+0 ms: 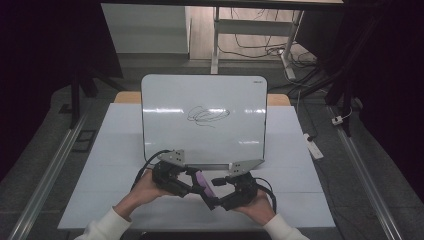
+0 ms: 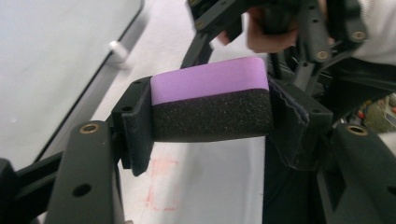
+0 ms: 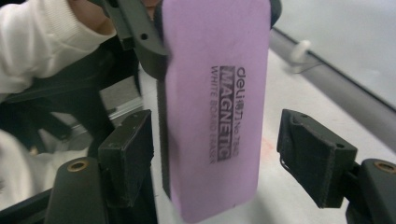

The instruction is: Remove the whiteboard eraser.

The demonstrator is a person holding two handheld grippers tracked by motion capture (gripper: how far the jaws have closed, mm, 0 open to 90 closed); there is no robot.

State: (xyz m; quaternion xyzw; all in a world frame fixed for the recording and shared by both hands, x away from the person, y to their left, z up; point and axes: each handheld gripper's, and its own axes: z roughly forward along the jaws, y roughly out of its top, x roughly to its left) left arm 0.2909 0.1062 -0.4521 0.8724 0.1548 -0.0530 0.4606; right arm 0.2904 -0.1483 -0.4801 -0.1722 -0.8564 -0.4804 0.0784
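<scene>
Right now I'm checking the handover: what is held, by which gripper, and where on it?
The left gripper clamps the eraser across its two ends. The right gripper stands open around the eraser, pads not pressing on it.

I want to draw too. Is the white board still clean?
No, the white board has a black scribble near its middle.
</scene>
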